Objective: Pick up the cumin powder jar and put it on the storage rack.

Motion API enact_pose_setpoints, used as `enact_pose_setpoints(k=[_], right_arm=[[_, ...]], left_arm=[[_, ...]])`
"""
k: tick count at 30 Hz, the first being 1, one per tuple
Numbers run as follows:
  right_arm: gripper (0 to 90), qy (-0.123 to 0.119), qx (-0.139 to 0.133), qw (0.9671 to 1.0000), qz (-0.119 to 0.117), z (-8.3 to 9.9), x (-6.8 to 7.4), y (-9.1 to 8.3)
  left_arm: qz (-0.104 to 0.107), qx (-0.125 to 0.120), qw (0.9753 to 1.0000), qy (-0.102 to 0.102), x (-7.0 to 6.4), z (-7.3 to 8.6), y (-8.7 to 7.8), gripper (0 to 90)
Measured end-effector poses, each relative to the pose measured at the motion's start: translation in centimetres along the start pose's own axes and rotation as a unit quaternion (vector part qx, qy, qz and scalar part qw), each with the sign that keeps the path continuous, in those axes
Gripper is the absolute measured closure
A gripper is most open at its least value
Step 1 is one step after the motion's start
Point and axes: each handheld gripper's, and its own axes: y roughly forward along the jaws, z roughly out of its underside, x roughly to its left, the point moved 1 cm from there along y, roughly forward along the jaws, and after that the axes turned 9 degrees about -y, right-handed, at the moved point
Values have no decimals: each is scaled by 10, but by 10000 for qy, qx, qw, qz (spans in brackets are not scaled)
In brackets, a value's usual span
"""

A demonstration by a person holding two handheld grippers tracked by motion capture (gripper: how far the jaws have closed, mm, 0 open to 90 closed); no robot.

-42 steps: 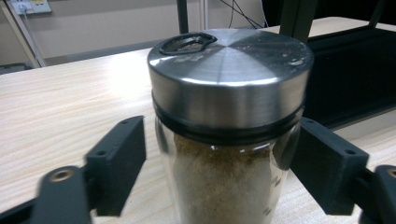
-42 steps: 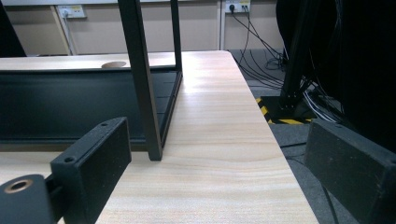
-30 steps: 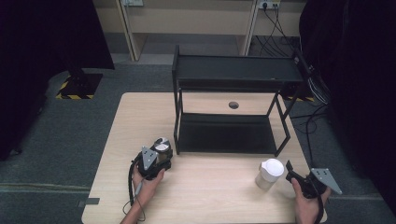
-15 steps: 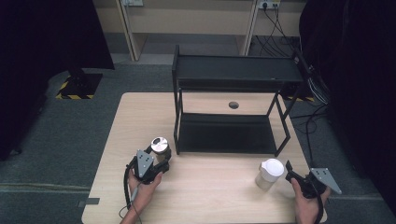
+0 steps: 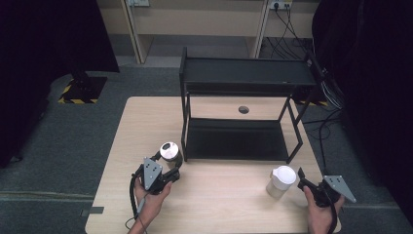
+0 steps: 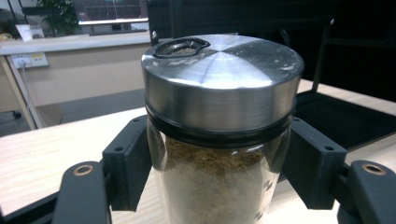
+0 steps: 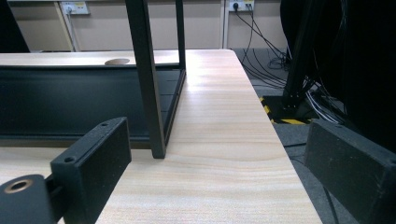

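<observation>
A glass jar [image 5: 170,152] with a metal lid [image 6: 222,77], partly filled with a brown powder, is held by the left gripper [image 5: 168,168] near the front left of the table [image 5: 146,112], just off the left front leg of the black shelf rack [image 5: 243,73]. In the left gripper view the jaws are seen closed against the glass on both sides, just under the lid. Whether the jar rests on the table or is lifted slightly cannot be told.

The right gripper [image 5: 304,184] is held near the front right corner of the table, just beside a white cup [image 5: 281,180] but apart from it. In the right gripper view its jaws stand wide apart with nothing between them, and the right front leg [image 7: 149,88] of the rack lies ahead.

As a judgement, the work is at an early stage: the jar is gripped, but neither it nor the cup is set on either shelf of the rack. The carrying and placing of the jar appear to be left, and the cup is not yet taken.
</observation>
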Motion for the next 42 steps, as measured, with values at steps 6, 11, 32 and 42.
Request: enact_pose_setpoints(k=[6, 11, 32, 42], right_arm=[[75, 4, 12, 10000, -4, 0, 0, 0], [75, -7, 14, 10000, -2, 0, 0, 0], [76, -6, 15, 10000, -15, -1, 0, 0], [75, 7, 14, 10000, -10, 0, 0, 0]], left_arm=[[83, -166, 9998, 87, -8, -8, -3, 307], [122, -276, 9995, 129, -13, -15, -4, 306], [99, -463, 9982, 380, -29, -53, 18, 307], [108, -518, 9975, 467, -34, -69, 29, 307]])
